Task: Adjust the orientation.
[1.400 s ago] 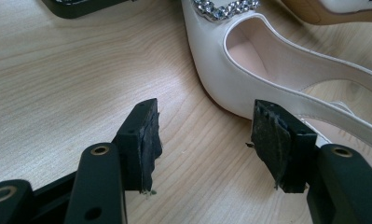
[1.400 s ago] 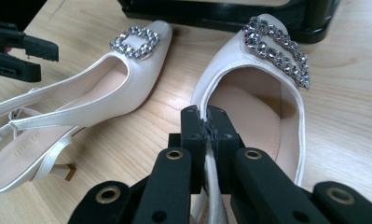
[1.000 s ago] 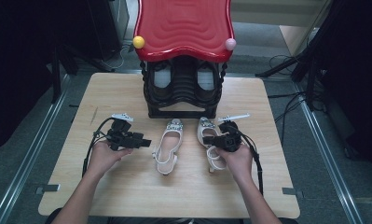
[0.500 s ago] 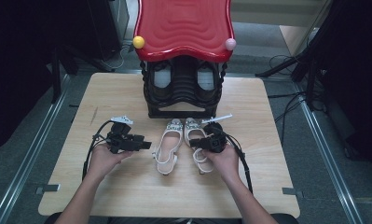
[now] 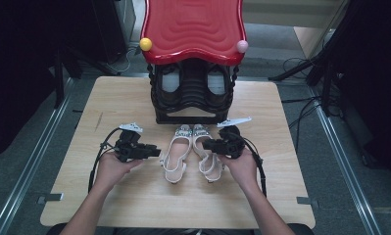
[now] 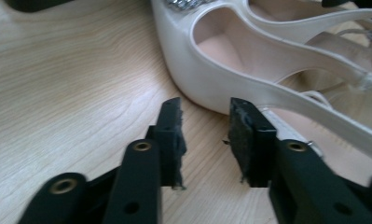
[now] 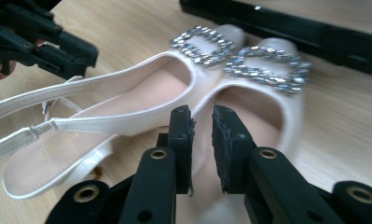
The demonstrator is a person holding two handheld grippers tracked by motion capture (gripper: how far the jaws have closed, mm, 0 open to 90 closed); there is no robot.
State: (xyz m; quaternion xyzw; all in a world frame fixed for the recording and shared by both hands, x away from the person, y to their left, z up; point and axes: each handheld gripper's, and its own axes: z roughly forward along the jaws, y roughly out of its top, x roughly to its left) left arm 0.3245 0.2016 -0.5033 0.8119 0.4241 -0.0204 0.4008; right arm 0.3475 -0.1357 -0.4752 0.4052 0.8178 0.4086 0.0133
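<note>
2 white shoes sit mid-table, toes toward the far edge, buckles side by side and touching at the toes: left shoe, right shoe. Heels splay a bit toward the near edge. The toes stop just short of the black rack, which stands at the table's far edge under a red top.

Right gripper: jaws have just been opening, narrow gap, over the right shoe's inner wall near the vamp. Pads don't look pressed on it, so I read this as a release.

Left gripper: jaws have just been closing, now half spread with bare wood in the gap, tips just beside the left shoe's outer wall, not touching.

My take: the step is squaring the pair.
- Right: open wider before backing off, or a pad could snag the wall or strap and drag the shoe.
- Left: nudge the heel end inward with 1 jaw and keep off the thin strap.
- Check that the buckles stay level with each other.
</note>
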